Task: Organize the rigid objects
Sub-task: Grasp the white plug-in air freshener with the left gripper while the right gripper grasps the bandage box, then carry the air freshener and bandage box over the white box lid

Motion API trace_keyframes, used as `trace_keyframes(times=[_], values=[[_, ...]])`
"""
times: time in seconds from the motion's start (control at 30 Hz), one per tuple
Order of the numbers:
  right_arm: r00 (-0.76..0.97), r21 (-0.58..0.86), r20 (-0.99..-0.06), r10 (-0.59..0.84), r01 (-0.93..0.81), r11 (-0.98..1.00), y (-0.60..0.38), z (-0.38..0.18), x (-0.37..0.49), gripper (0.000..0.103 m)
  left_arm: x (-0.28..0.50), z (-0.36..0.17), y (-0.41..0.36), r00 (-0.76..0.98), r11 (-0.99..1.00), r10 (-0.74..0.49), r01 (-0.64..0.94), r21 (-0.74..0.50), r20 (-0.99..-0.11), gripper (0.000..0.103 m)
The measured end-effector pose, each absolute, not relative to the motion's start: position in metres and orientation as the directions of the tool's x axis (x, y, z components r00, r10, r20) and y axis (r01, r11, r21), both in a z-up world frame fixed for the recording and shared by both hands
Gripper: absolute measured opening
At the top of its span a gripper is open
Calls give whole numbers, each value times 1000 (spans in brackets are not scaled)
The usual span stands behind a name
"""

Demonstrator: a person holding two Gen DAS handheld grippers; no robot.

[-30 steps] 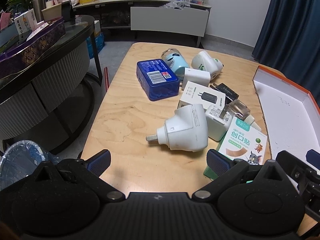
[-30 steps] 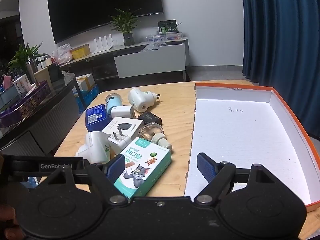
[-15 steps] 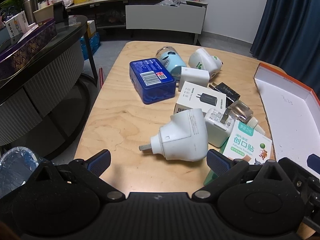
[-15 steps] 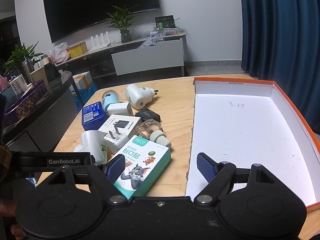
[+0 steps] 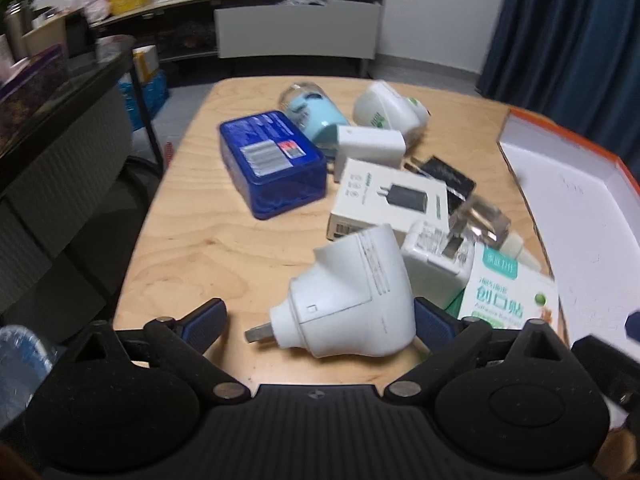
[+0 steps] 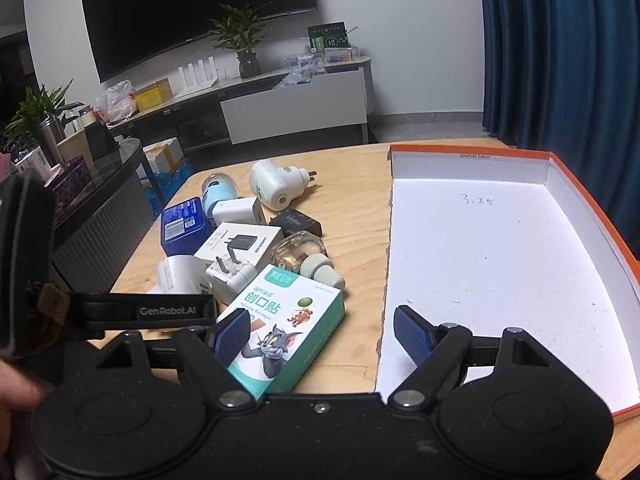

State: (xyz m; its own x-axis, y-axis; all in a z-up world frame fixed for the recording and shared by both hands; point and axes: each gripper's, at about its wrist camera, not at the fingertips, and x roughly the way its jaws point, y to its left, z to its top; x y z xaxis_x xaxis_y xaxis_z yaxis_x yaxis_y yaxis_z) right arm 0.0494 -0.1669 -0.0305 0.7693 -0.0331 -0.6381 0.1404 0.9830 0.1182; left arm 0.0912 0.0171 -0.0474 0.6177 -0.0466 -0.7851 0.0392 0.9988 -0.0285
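Both tongs stand spread wide and hold nothing. Left tongs (image 5: 318, 318) straddle a big white plug adapter (image 5: 348, 304) lying on its side on the wooden worktop (image 5: 208, 240), prongs toward the left finger, its body just beside the right pad. Right tongs (image 6: 320, 334) hover over the worktop edge, left finger above a bandage box (image 6: 286, 330) printed with a cartoon cat and mouse, Chinese characters and "Adhesive Bandages". "GenRobot.AI" reads on the left tool's bar in the right view. Behind lie a white charger box (image 6: 240, 244) marked "UGREEN", a small white charger (image 6: 230, 274) with prongs up, a blue case (image 6: 182, 224), a clear bottle (image 6: 300, 254). An orange-rimmed white tray (image 6: 592, 216) sits to the right, "3:25" pencilled inside.
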Motion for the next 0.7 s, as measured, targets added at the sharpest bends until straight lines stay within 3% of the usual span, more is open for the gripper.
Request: trace_keyframes(times=[0.07, 0.3, 0.33, 0.7], values=[[757, 119, -652, -36, 149, 982, -166, -31, 51, 93, 89, -50, 16, 638, 996, -58, 91, 0, -768, 86], [715, 206, -699, 6, 194, 959, -157, -38, 68, 93, 81, -47, 35, 671, 997, -74, 77, -30, -738, 83], [706, 225, -708, 14, 207, 952, -155, -40, 72, 93, 79, -44, 37, 680, 996, -79, 79, -34, -729, 74], [626, 233, -779, -15, 312, 921, -140, -61, 115, 94, 72, -40, 59, 690, 998, -63, 31, -57, -721, 73]])
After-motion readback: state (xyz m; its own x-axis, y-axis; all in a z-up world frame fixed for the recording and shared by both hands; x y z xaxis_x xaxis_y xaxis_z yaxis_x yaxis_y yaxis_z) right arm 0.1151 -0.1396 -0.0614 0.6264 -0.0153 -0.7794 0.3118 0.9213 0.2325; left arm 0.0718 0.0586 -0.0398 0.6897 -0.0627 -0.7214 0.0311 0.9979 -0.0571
